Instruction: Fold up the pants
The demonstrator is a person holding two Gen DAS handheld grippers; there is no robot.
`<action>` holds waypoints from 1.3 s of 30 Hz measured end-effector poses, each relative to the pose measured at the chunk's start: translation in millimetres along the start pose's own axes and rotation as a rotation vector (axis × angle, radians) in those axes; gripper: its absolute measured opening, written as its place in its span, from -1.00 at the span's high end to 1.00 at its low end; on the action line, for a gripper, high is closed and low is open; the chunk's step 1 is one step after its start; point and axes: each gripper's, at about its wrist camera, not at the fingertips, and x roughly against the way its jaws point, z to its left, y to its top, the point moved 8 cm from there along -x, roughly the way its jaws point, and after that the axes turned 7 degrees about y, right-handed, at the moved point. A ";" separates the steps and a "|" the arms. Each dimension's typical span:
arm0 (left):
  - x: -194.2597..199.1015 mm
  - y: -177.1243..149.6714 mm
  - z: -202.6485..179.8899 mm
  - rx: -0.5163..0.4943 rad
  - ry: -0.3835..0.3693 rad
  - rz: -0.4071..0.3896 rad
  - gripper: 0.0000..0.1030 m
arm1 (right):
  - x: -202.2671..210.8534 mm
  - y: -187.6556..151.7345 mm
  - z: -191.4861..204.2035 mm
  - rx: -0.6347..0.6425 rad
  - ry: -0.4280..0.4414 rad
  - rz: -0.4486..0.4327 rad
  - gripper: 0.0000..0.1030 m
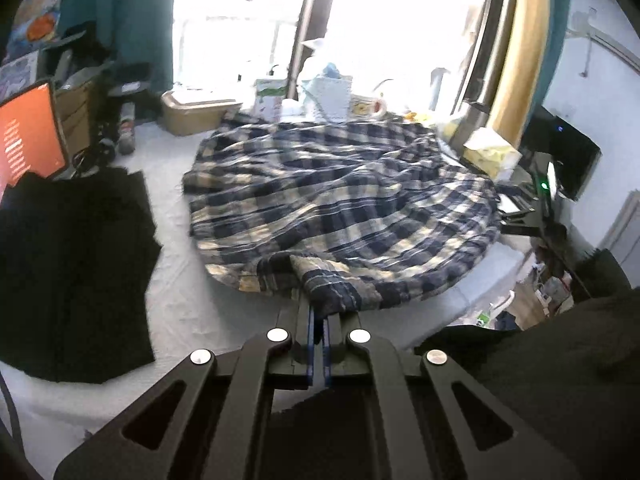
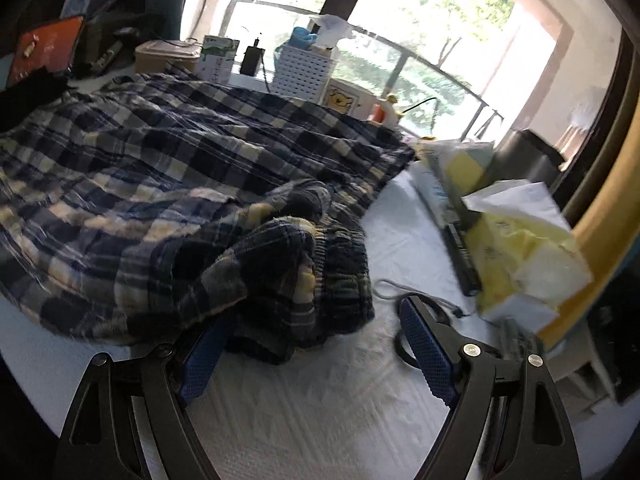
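Plaid pants [image 1: 340,208] in navy and cream lie crumpled across the white table [image 1: 180,296]. My left gripper [image 1: 319,316] is shut on the near edge of the pants, and the cloth rises in a small peak into its jaws. In the right wrist view the pants [image 2: 168,184] fill the left half, with the bunched elastic waistband [image 2: 320,280] nearest. My right gripper [image 2: 312,332] stands open with its blue pads wide apart. The waistband's near edge lies between them; the left pad [image 2: 204,356] is at the cloth, the right pad [image 2: 424,344] is well off it.
A folded black garment [image 1: 76,272] lies at the table's left. Along the far edge by the window stand a tan box [image 1: 196,114], a white basket [image 2: 302,70] and cartons. A yellow tissue pack [image 2: 524,248] and a cable [image 2: 416,292] lie right of the pants.
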 end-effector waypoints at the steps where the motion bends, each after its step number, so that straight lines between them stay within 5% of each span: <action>1: 1.5 1.8 -2.1 -0.006 -0.003 -0.006 0.98 | 1.4 1.5 4.7 -0.003 0.033 -0.008 0.22; 2: 2.8 4.1 -3.7 -0.009 -0.006 -0.012 0.98 | 2.8 3.2 8.3 -0.008 0.062 -0.014 0.48; 6: 10.9 11.8 0.4 0.002 0.006 -0.047 0.98 | 13.5 8.2 11.4 -0.022 0.054 -0.072 0.53; 15: 28.8 35.7 2.2 -0.012 0.024 -0.109 0.98 | 70.1 6.4 -23.1 -0.225 0.029 -0.233 0.55; 26: 46.0 97.8 15.0 -0.034 0.065 -0.245 0.98 | 125.7 41.5 -33.9 -0.243 -0.076 -0.402 0.55; 39: -4.1 194.4 44.0 -0.032 0.057 -0.372 0.98 | 105.9 96.5 -74.0 -0.363 -0.091 -0.468 0.55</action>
